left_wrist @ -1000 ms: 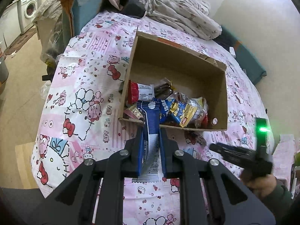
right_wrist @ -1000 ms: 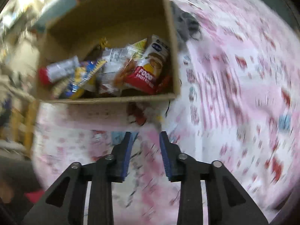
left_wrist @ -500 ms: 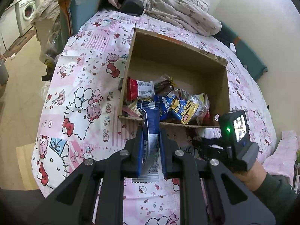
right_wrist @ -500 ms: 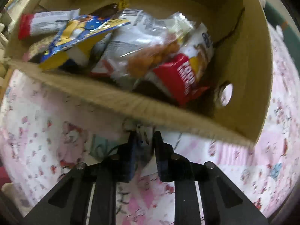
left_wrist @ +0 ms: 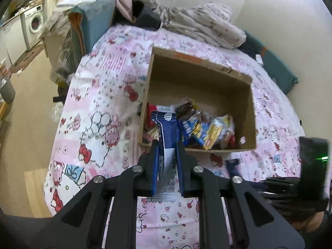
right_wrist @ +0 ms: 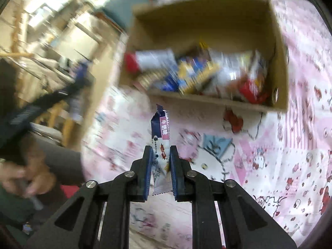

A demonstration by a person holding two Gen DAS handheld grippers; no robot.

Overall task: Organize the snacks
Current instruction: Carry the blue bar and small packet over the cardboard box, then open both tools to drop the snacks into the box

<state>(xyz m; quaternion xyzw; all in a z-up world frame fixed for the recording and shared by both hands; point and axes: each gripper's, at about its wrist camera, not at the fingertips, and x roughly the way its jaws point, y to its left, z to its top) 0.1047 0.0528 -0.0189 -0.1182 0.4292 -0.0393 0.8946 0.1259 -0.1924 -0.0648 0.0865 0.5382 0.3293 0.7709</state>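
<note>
An open cardboard box [left_wrist: 252, 105] sits on the pink cartoon-print bed, with several snack packets [left_wrist: 209, 127] piled along its near wall. My left gripper [left_wrist: 167, 153] is shut on a blue and white snack packet [left_wrist: 166, 137], held upright just before the box's near left corner. My right gripper [right_wrist: 160, 161] is shut on a slim blue, white and pink snack packet [right_wrist: 160, 130], held above the bedsheet in front of the box [right_wrist: 280, 41]. The right gripper also shows in the left wrist view [left_wrist: 234, 166], low at the right.
The bed sheet [left_wrist: 99, 124] drops off to a bare floor at the left. A crumpled blanket [left_wrist: 199, 27] and teal cushions lie behind the box. A washing machine [left_wrist: 33, 25] stands at the far left. The right wrist view is motion-blurred.
My right gripper went in close under the box's near wall, shut on a slim packet lying there, and pulled back and up with it. My left gripper rose slightly, still holding its blue packet.
</note>
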